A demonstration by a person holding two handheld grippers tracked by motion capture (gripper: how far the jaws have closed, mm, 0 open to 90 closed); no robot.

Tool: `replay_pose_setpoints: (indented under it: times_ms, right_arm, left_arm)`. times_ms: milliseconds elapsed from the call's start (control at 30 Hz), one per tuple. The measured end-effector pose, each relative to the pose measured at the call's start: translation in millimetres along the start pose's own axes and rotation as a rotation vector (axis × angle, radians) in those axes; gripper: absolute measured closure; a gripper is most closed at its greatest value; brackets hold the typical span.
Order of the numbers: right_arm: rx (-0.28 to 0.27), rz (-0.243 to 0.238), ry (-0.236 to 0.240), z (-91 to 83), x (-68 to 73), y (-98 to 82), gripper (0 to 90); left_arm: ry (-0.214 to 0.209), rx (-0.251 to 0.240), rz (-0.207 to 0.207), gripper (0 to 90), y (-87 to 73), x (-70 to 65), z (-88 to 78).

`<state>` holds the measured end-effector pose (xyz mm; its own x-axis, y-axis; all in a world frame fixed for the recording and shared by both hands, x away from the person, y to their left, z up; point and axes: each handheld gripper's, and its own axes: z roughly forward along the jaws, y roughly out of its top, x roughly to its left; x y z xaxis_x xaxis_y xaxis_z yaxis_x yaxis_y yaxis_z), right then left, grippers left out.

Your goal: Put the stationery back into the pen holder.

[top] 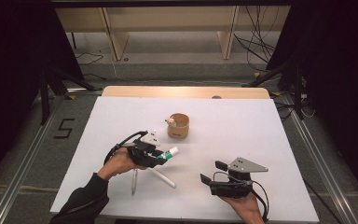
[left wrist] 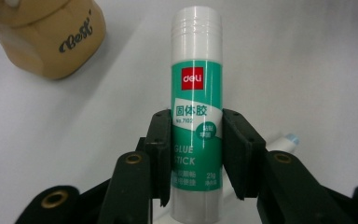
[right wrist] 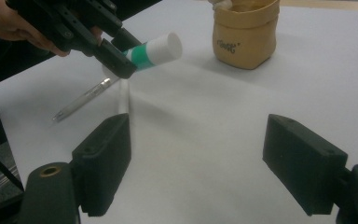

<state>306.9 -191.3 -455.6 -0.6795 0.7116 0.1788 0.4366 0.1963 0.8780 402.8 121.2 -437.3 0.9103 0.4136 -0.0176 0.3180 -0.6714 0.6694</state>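
A green and white glue stick is pinched at its lower half between the pads of my left gripper. In the high view the left gripper sits left of centre, holding the glue stick with its white cap toward a tan paper pouch. In the right gripper view the glue stick hangs slightly above the table, short of the pouch. My right gripper rests at the front right, open, with nothing between its jaws.
A clear pen and a white pen lie on the white table just below the left gripper. Something small and white pokes out of the pouch's top. Floor, shelving and cables lie beyond the far edge.
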Motion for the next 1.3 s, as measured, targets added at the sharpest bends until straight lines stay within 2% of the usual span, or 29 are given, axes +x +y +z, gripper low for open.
replay_pose_setpoints:
  times_ms: [267,433,600,700,933,1233,1300]
  right_arm:
    - [-0.022,0.036,0.007,-1.2,-1.9,1.6,24.4]
    - [-0.039,0.087,0.013,-0.8,-4.1,3.2,24.6]
    - [-0.054,0.134,0.031,2.1,-4.4,5.8,25.0]
    - [-0.063,0.166,0.048,4.5,-3.5,8.7,25.2]
    - [-0.063,0.199,0.071,14.7,-1.0,17.2,26.1]
    - [-0.085,0.245,0.134,28.7,3.3,33.5,27.8]
    - [-0.09,0.257,0.146,32.0,3.6,36.9,28.2]
  left_arm:
    - [0.043,-0.139,-0.062,65.2,-1.0,-13.4,2.1]
    - [0.087,-0.215,-0.099,65.2,-2.3,-23.4,3.1]
    - [0.113,-0.285,-0.159,65.2,-5.7,-31.3,4.1]
    - [0.127,-0.317,-0.187,65.2,-8.7,-35.3,5.0]
    - [0.144,-0.376,-0.235,65.2,-13.4,-42.7,5.7]
    - [0.175,-0.425,-0.249,65.2,-20.3,-53.9,7.4]
    - [0.162,-0.431,-0.264,65.2,-21.1,-54.8,8.0]
